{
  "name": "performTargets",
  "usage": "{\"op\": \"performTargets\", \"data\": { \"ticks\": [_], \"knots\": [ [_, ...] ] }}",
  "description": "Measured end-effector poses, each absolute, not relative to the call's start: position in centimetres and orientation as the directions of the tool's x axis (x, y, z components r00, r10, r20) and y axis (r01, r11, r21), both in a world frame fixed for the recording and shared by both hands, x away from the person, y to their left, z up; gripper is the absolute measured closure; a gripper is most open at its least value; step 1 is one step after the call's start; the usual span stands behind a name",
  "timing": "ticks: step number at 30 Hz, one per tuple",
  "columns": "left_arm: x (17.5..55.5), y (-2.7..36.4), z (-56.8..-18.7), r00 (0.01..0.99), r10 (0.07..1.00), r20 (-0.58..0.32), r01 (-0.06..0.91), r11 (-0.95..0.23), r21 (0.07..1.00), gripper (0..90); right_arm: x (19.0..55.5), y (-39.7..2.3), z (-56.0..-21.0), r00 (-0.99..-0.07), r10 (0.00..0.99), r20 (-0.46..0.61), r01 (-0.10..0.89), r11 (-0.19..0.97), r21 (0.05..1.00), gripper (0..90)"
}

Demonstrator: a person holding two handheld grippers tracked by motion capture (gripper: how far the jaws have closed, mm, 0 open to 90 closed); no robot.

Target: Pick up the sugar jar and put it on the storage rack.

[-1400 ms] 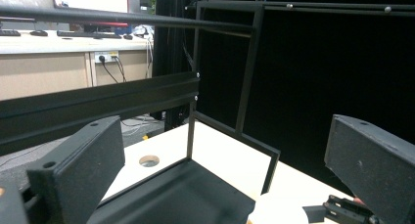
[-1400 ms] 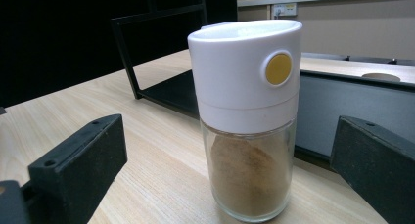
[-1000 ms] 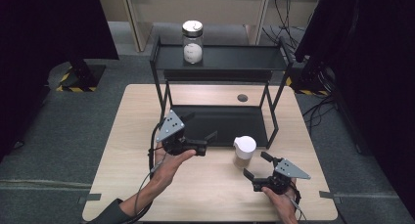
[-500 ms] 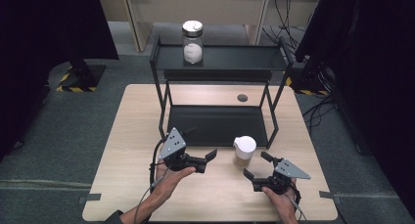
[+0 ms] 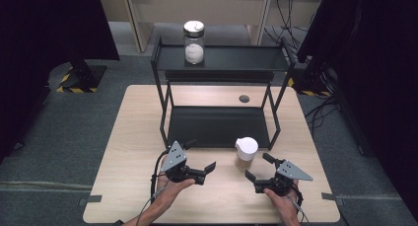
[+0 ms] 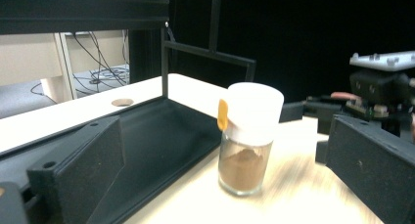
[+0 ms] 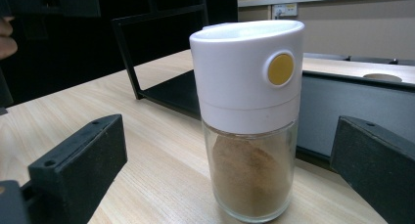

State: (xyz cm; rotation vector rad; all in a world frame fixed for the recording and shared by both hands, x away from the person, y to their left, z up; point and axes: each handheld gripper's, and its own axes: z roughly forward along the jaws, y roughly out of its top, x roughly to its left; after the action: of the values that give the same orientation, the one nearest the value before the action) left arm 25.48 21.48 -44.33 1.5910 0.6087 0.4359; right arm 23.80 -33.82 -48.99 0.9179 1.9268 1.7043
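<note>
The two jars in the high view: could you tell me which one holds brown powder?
The white-capped jar standing on the table between the claws holds brown powder; the jar on the top shelf holds something white.

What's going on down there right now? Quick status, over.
Left hand-held gripper open, right hand-held gripper open, both empty. Spice jar upright between them, untouched. Nothing in the way.

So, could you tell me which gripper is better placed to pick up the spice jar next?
Right. The right gripper sits open just beside the spice jar, which stands centred between its jaws; the left gripper is farther off.
</note>
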Motion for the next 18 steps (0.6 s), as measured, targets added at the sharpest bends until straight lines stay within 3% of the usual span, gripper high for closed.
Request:
{"op": "performTargets", "data": {
  "ticks": [18],
  "knots": [
    [24.2,22.1,-48.3,0.791,0.608,-0.067,0.138,-0.070,0.988,0.7,23.8,-33.9,-49.0,-0.701,0.703,0.122,0.205,0.035,0.978,0.5]
  ]
}}
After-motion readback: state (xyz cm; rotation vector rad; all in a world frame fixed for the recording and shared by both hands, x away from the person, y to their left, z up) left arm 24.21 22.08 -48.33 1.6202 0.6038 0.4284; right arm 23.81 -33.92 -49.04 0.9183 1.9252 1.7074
